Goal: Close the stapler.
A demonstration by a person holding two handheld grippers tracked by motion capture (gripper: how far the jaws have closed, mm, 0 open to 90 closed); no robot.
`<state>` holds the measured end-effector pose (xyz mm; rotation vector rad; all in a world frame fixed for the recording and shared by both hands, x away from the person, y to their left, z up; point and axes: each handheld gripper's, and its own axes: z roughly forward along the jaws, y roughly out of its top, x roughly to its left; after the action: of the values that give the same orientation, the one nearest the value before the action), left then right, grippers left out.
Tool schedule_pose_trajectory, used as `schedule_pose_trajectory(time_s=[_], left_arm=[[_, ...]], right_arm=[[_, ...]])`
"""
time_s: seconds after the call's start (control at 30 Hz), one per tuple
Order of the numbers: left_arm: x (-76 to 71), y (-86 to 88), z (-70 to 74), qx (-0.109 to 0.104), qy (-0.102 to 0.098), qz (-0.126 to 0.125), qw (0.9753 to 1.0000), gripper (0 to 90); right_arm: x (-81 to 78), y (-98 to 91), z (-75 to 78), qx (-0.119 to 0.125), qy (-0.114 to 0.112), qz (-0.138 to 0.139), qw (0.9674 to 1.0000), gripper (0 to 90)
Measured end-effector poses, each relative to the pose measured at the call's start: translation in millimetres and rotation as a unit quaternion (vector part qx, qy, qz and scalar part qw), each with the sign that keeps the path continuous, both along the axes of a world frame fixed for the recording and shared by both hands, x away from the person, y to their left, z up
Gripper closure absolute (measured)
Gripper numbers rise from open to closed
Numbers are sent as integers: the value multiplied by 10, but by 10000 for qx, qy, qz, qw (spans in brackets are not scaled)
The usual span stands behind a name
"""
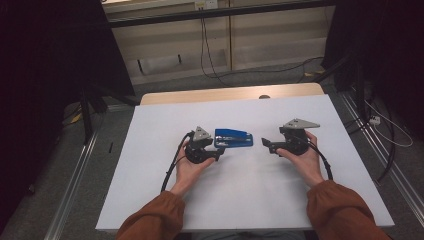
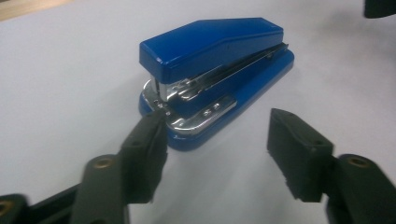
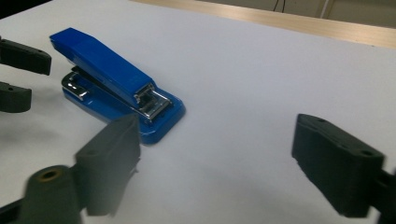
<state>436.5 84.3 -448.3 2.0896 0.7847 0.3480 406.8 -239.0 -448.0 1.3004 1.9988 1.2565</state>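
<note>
A blue stapler lies flat on the white tabletop, near its middle. My left gripper sits just left of it, held in a hand. In the left gripper view, the stapler shows its metal mouth end toward me; my left gripper is open, with one jaw tip close beside the stapler's base and nothing between the jaws. My right gripper rests to the stapler's right, a short gap away. In the right gripper view my right gripper is open over bare table, and the stapler lies ahead to the left.
A wooden strip runs along the table's far edge. Metal rails flank the table on both sides. Cables lie on the floor at the right, and dark curtains hang at both back corners.
</note>
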Motion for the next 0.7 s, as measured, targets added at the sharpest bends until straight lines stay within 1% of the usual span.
schedule_pose_trajectory(time_s=[0.1, 0.13, 0.23, 0.27, 0.3, 0.37, 0.4, 0.47, 0.5, 0.53, 0.57, 0.6, 0.63, 0.67, 0.7], left_arm=[[-6, 25, 13, 34, -121, 124, 9998, 250], [-3, 35, 16, 38, -154, 128, 9998, 219], [-2, 58, 17, 29, -147, 186, 9997, 141], [-4, 63, 22, -3, -116, 199, 9997, 109], [-8, 67, 30, -28, -121, 206, 9997, 88], [-29, 69, 48, -94, -195, 294, 9993, 49], [-44, 67, 54, -158, -174, 336, 9992, 39], [-64, 77, 80, -275, -76, 342, 9990, 40], [-77, 82, 91, -338, -81, 320, 9989, 40], [-93, 92, 105, -371, -116, 262, 9989, 40], [-109, 102, 120, -345, -200, 266, 9989, 41], [-124, 112, 131, -258, -288, 294, 9988, 37], [-140, 123, 136, -185, -388, 349, 9985, 37], [-150, 144, 139, -176, -461, 381, 9981, 36], [-151, 172, 141, -207, -473, 397, 9979, 35]], right_arm=[[-15, 20, 6, 25, 1, 13, 10000, 49], [-21, 24, 7, 72, 25, 15, 10000, 36], [-36, 26, 18, 306, 100, 6, 9995, 37], [-42, 27, 25, 335, 90, 6, 9994, 41], [-48, 31, 32, 332, 54, 9, 9994, 40], [-63, 42, 47, 264, -10, -4, 9997, 40], [-70, 47, 52, 268, -14, 4, 9996, 39], [-82, 59, 52, 260, -6, 4, 9997, 39], [-91, 66, 53, 240, -13, -19, 9997, 41], [-103, 70, 56, 223, -32, -7, 9997, 45], [-125, 72, 64, 243, -105, -9, 9996, 50], [-151, 71, 76, 275, -208, -9, 9994, 50], [-175, 68, 91, 297, -262, -2, 9992, 50], [-199, 60, 109, 307, -290, -18, 9991, 50], [-222, 52, 125, 331, -339, -20, 9989, 49]])
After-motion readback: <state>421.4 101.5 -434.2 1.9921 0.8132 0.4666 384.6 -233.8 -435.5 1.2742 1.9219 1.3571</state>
